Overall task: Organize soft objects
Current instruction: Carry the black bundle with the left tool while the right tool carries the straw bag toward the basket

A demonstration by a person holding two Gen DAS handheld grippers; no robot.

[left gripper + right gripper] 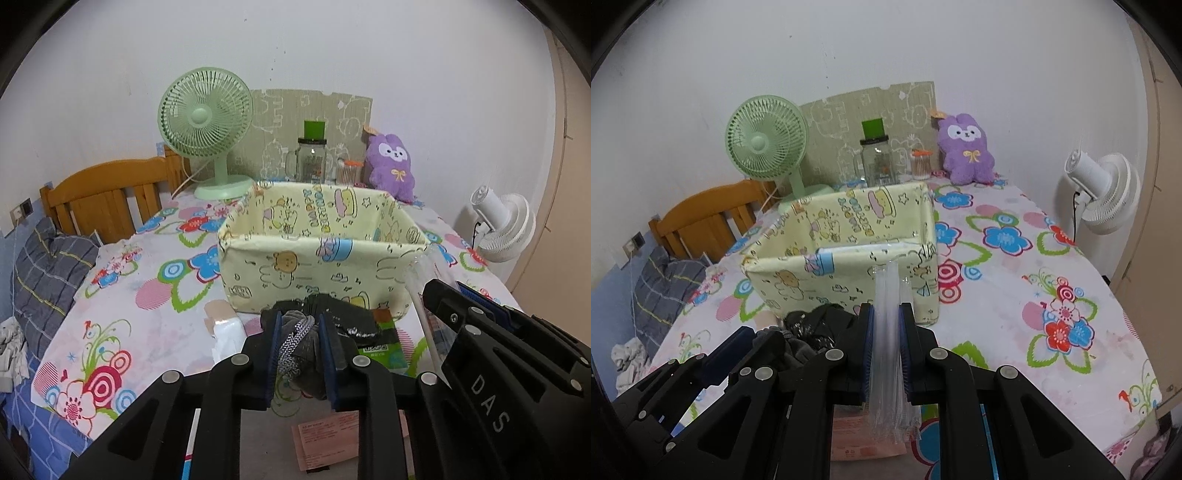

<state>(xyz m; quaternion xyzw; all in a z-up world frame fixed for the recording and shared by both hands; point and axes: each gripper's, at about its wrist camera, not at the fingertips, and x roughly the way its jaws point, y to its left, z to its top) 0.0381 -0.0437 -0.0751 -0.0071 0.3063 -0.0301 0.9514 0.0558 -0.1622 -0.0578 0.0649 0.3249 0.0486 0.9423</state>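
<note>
The left gripper point(299, 328) is squeezed tight on a bunch of soft grey cloth point(308, 354) with a silvery braided cord point(293, 341) hanging over it. The cloth sits right between the two blue pads point(274, 354) and spills out in a dark lump past the tips. The right gripper point(886, 321) is closed on a crinkly clear plastic bag point(888, 332), which stands up between its pads and pokes out toward 12 o'clock. In the left wrist view, the right gripper shows at about 4 o'clock, just beside the left one. A pale yellow fabric box point(317, 254) with cartoon animals stands on the flowery bedsheet point(140, 295), straight ahead at 12 o'clock from both grippers and close to them. I cannot see anything inside it. Behind the box, at the wall, are a green fan point(205, 122) at 11 o'clock, a glass jar point(312, 162) at 12 o'clock and a purple plush bunny point(393, 162) at 1 o'clock. A white fan point(1104, 192) stands off the bed at 2 o'clock.
</note>
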